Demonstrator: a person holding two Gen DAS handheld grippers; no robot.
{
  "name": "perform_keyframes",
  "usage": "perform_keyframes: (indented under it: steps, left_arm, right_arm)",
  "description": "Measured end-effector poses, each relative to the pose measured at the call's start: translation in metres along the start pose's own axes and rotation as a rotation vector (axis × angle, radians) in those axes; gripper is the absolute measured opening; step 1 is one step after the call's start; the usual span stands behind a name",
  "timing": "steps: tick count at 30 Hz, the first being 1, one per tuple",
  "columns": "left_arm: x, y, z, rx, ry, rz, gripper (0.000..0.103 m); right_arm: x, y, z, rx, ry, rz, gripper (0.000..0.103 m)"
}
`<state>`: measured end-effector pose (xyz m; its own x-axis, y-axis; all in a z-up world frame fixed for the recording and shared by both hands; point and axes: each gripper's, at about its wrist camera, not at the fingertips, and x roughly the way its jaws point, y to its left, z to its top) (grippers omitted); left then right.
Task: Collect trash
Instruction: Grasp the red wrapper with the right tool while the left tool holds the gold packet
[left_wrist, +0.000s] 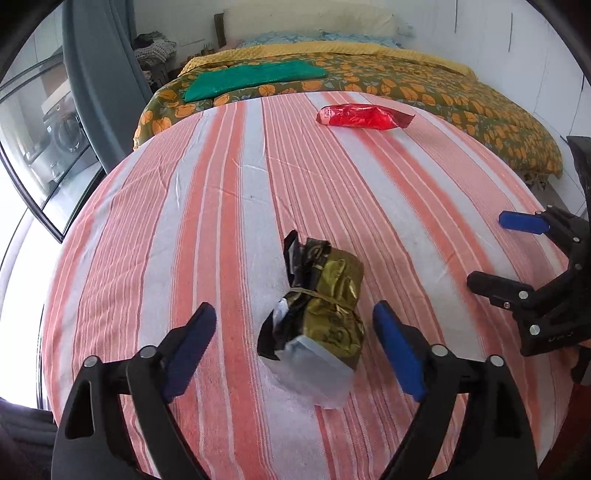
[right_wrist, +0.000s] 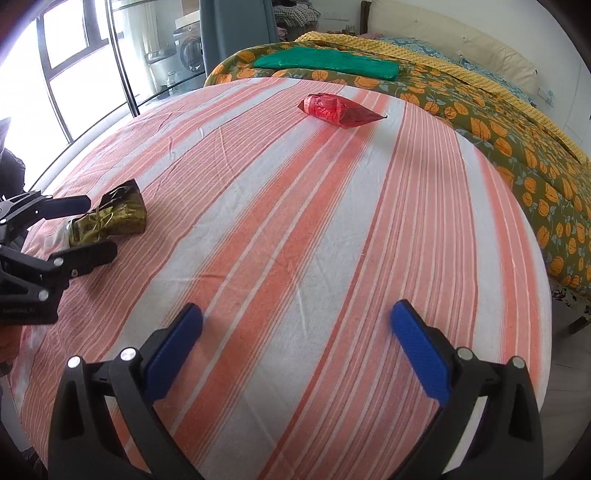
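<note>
1. Left gripper (left_wrist: 293, 339): jaws spread wide, holding nothing, blue pads either side of the gold wrapper (left_wrist: 321, 317) at lower centre of the left view.
2. Wrapper between the jaws but apparently not yet touched by either pad; gaps visible on both sides.
3. Wrapper's long axis running roughly along the fingers, tilted slightly to the upper left of the frame; white crumpled end nearest the camera, dark torn end farthest. Closing across the narrow waist looks the likely next step.
4. In the right view, same wrapper (right_wrist: 110, 219) at mid left, bracketed by the left gripper (right_wrist: 98, 229) coming in from the left edge.
5. Right gripper (right_wrist: 297, 332): jaws also wide, empty, over bare striped cloth (right_wrist: 295, 221); nothing between the pads.
6. Red wrapper (right_wrist: 336, 109) well apart from both, at upper centre of the right view, long axis across the frame, pointed end to the right. Also at upper centre-right of the left view (left_wrist: 364, 116).
7. Right gripper judged the nearer to the red wrapper; left already committed to the gold one.
8. Containers: none in view; no bin or bag identifiable. Green folded sheet (left_wrist: 255, 79) on the bed (left_wrist: 443, 85) beyond, possibly a bag, cannot tell.
</note>
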<state>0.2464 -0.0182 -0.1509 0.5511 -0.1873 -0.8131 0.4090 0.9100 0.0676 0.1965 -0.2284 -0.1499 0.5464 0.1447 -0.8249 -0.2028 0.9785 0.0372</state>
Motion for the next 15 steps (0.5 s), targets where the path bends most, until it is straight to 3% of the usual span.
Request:
perform_keyframes:
  steps: [3, 8, 11, 15]
  left_arm:
    - [0.008, 0.007, -0.003, -0.037, 0.012, -0.008, 0.095]
    - [0.012, 0.011, -0.004, -0.063, 0.029, -0.031, 0.099]
    - [0.012, 0.011, -0.005, -0.072, 0.023, -0.024, 0.099]
    - [0.012, 0.011, -0.005, -0.079, 0.021, -0.025, 0.099]
  right_arm:
    - [0.0, 0.0, 0.0, 0.002, -0.001, 0.004, 0.099]
    - [-0.001, -0.009, 0.009, -0.001, -0.005, 0.061, 0.098]
    - [-0.012, -0.031, 0.047, 0.044, -0.076, 0.059, 0.098]
    - [-0.012, -0.038, 0.126, -0.031, -0.11, 0.037, 0.098]
